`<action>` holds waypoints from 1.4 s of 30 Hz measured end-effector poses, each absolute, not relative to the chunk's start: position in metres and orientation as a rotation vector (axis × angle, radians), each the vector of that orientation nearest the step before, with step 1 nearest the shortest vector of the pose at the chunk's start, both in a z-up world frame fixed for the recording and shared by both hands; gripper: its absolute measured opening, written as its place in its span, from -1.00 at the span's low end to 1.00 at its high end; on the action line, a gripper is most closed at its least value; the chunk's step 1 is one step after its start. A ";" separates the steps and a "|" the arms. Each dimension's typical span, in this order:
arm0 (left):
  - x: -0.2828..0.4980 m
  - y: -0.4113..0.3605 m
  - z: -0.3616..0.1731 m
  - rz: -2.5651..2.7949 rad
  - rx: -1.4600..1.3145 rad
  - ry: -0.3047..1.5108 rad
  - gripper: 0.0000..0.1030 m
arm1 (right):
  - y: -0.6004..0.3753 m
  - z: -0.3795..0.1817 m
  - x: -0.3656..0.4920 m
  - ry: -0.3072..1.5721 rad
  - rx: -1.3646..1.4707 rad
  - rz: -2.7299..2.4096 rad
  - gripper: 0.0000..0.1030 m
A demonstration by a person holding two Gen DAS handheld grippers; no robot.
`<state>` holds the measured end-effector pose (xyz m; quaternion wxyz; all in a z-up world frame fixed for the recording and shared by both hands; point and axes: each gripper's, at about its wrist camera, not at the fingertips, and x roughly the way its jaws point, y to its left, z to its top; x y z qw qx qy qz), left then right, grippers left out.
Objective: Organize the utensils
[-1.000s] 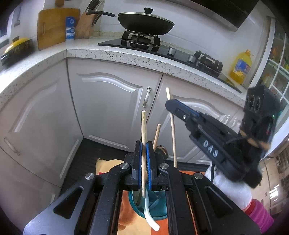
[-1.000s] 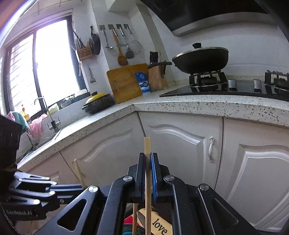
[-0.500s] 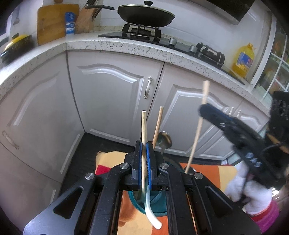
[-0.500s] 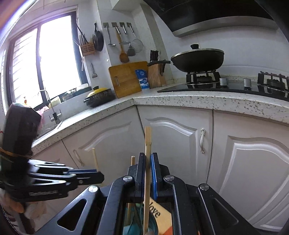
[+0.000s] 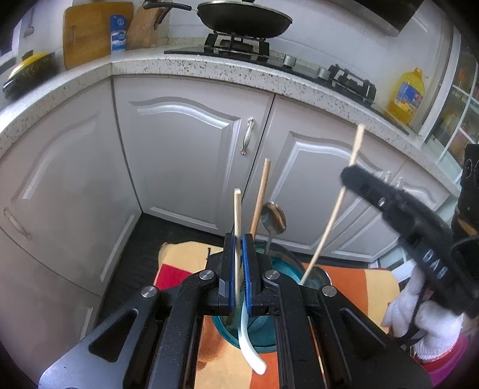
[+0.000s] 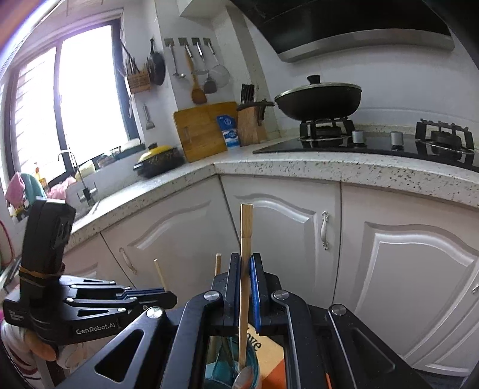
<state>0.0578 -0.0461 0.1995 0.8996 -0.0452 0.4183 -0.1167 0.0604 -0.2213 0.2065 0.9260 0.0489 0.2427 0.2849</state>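
My left gripper (image 5: 239, 239) is shut on a pale wooden chopstick (image 5: 237, 215) held upright over a teal cup (image 5: 263, 335). The cup holds another chopstick (image 5: 261, 194), a metal spoon (image 5: 273, 214) and a white utensil (image 5: 250, 341). My right gripper (image 6: 245, 260) is shut on a bamboo chopstick (image 6: 246, 233), whose lower end reaches into the teal cup (image 6: 227, 368). In the left wrist view the right gripper (image 5: 350, 176) holds that chopstick (image 5: 338, 203) slanted into the cup. The left gripper (image 6: 167, 296) shows at left in the right wrist view.
The cup stands on an orange, yellow and red patterned surface (image 5: 182, 257). White cabinet doors (image 5: 185, 155) and a speckled countertop (image 5: 191, 65) lie ahead, with a black wok (image 5: 244, 18) on the stove, a cutting board (image 6: 203, 131) and a yellow oil bottle (image 5: 407, 95).
Both grippers have dropped lower over the cup. The right gripper has swung to the right, and its chopstick now tilts with its lower end in the cup.
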 end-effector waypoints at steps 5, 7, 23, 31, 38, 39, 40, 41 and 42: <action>0.056 -0.049 0.190 -0.251 -0.098 0.891 -0.94 | -0.218 0.185 0.051 0.586 0.059 0.592 -0.89; 0.057 -0.049 0.187 -0.251 -0.104 0.905 -0.94 | -0.222 0.180 0.052 0.627 0.071 0.602 -0.89; 0.017 -0.048 0.202 -0.262 -0.132 0.891 -0.31 | -0.242 0.186 0.009 0.717 0.093 0.552 -0.17; -0.019 -0.063 0.211 -0.255 -0.090 0.830 -0.30 | -0.247 0.179 -0.022 0.757 0.076 0.489 -0.17; -0.046 -0.081 0.212 -0.295 -0.055 0.819 -0.30 | -0.272 0.177 -0.053 0.779 0.101 0.419 -0.16; -0.051 -0.084 0.212 -0.303 -0.050 0.815 -0.30 | -0.276 0.177 -0.058 0.781 0.101 0.409 -0.16; -0.054 -0.087 0.211 -0.308 -0.045 0.815 -0.30 | -0.279 0.178 -0.061 0.783 0.099 0.400 -0.15; -0.057 -0.090 0.211 -0.315 -0.041 0.816 -0.30 | -0.285 0.177 -0.067 0.786 0.096 0.384 -0.14; -0.060 -0.093 0.210 -0.322 -0.039 0.818 -0.30 | -0.290 0.177 -0.072 0.787 0.095 0.376 -0.12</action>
